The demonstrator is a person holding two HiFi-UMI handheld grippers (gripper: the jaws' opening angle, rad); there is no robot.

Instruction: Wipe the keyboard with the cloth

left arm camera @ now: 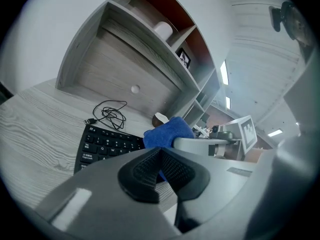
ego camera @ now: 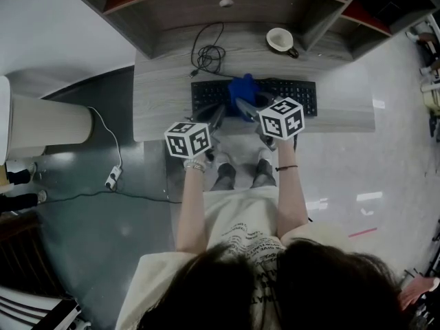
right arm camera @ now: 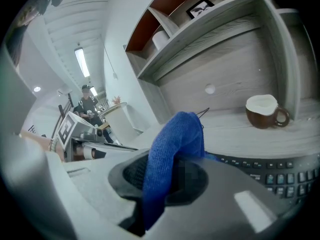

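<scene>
The right gripper (right arm camera: 165, 176) pinches the cloth (right arm camera: 176, 139); the keyboard (right arm camera: 280, 174) lies crosswise just below its jaws. On the left gripper (left arm camera: 161, 170) jaws press together.

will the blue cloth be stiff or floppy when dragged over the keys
Likely floppy: the blue cloth folds limply over the right gripper, whose jaws are shut on it. Probably light, since that one pinch holds it up. It may bunch or snag on the keyboard keys rather than slide flat.
</scene>
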